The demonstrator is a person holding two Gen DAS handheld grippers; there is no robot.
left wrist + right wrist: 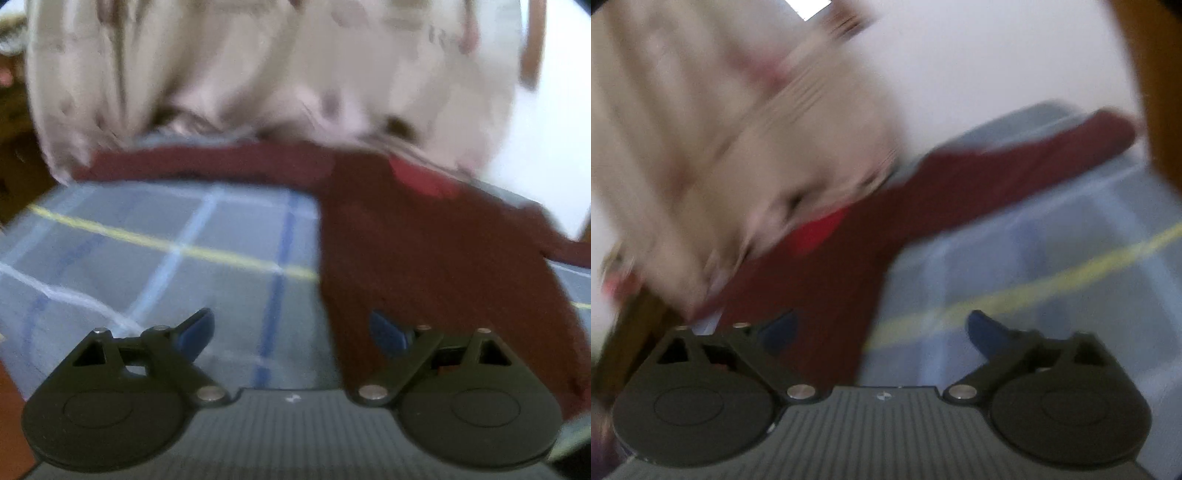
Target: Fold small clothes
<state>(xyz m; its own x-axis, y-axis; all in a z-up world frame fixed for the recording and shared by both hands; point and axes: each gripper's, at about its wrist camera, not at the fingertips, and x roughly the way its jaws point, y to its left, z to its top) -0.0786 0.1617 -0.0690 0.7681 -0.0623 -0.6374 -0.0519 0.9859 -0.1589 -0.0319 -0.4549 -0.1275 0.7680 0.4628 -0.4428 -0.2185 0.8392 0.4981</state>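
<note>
The left gripper hangs tilted downward above the maroon garment, its blue-padded fingers spread wide with nothing between them, one over the garment's edge. The right gripper also tilts down over that garment, rolled sideways, fingers wide apart and empty.

Home bedroom; plaid bedsheet

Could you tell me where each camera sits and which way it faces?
Left wrist: on the left claw, looking forward and down at the maroon garment on the plaid cloth; both fingers show, apart.
Right wrist: on the right claw, tilted, facing the same garment; fingers apart.
Shared: garment, cloth, beige pile.
</note>
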